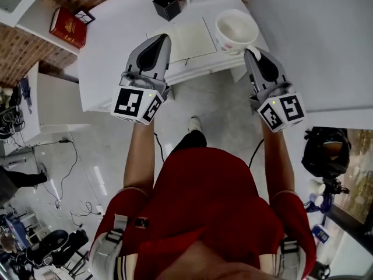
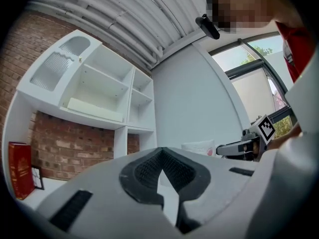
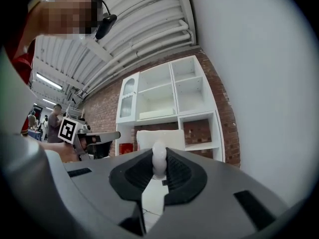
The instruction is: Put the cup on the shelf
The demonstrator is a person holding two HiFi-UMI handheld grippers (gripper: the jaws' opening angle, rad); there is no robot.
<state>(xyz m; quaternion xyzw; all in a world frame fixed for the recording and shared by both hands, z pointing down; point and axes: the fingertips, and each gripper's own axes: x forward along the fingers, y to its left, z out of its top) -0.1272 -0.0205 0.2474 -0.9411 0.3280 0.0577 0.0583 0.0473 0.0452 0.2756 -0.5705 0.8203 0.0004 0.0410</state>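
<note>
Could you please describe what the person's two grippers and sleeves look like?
Both the left gripper and right gripper are grey, tapering shells with black ribbed pads. Each carries a white cube with black square markers. The person wears a red short-sleeved shirt.

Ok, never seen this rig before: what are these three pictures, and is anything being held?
No robot here: a person in a red shirt holds a claw in each hand. One picture looks down from a head camera; the other two look along each claw. The right claw grips a white cup by its handle. The left claw is shut and empty. Below is a white table with a black box; white shelves hang on the brick wall.
</note>
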